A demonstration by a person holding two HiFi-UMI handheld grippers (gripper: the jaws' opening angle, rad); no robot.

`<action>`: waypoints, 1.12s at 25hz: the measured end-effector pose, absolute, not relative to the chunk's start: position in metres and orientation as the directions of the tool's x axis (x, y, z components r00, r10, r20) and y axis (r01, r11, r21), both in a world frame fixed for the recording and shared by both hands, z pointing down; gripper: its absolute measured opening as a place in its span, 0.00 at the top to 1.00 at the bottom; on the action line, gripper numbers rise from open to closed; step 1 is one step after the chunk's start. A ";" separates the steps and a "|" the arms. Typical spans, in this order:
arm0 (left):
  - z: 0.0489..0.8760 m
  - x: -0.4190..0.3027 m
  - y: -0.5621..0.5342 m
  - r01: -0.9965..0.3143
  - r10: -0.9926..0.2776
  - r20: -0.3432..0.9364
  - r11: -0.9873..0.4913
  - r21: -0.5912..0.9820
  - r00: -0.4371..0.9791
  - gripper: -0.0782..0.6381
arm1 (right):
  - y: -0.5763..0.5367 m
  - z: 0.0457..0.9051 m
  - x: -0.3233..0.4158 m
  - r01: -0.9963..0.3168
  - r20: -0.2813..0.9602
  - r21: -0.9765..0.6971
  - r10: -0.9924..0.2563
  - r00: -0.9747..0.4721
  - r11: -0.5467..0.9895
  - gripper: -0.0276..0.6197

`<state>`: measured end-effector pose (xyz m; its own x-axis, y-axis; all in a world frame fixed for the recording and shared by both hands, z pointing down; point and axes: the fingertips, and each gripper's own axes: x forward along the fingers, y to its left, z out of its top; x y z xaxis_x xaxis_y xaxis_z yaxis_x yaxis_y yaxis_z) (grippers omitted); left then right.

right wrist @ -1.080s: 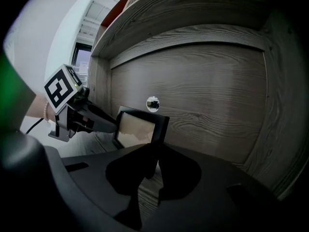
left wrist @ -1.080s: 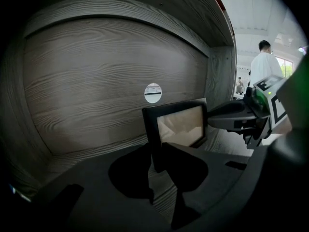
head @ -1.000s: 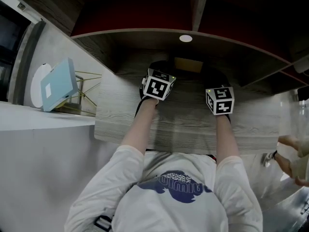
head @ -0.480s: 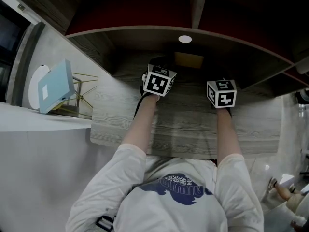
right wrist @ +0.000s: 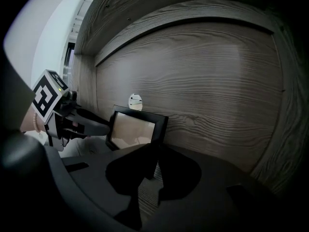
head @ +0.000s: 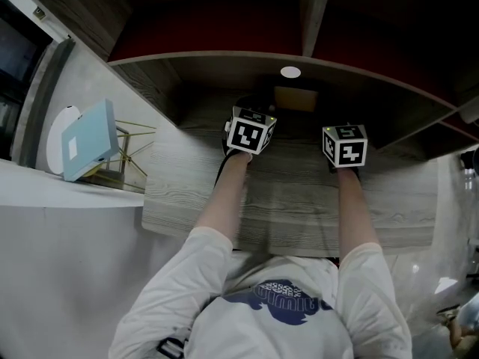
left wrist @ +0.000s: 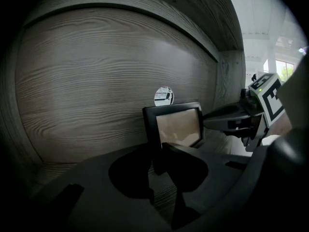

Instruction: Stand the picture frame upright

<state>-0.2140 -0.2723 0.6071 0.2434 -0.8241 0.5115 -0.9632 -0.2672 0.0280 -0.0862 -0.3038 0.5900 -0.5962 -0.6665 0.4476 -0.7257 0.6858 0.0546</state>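
A black picture frame (head: pixel 294 98) with a tan inside stands upright at the back of a wooden shelf (head: pixel 194 193), close to the back wall. My left gripper (left wrist: pixel 157 161) has the frame's (left wrist: pixel 176 127) left edge between its jaws and looks shut on it. Its marker cube (head: pixel 249 133) shows in the head view. My right gripper (right wrist: pixel 153 166) is shut on the right edge of the frame (right wrist: pixel 137 129), with its cube (head: pixel 344 144) to the right. Each gripper's tip shows in the other's view, at the frame's side. In the head view the fingertips are lost in shadow.
A small round white disc (head: pixel 290 72) sits on the back wall above the frame. To the left, on a white counter (head: pixel 67 223), a gold wire rack (head: pixel 131 152) holds a pale blue flat box (head: pixel 88 139). The curved shelf above overhangs the frame.
Both grippers have edged a little deeper into the shelf, the right one more. The frame stays upright between them.
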 end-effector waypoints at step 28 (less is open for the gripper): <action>0.607 -0.212 -0.278 -0.971 -0.844 0.488 -0.239 0.027 0.222 0.79 | -0.312 0.590 -0.087 -0.742 0.452 0.072 -0.685 -0.571 0.666 0.90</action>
<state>-0.2123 -0.2781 0.6068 0.2216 -0.8443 0.4879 -0.9706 -0.2391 0.0270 -0.0868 -0.3119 0.5898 -0.5710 -0.6852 0.4521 -0.7423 0.6662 0.0722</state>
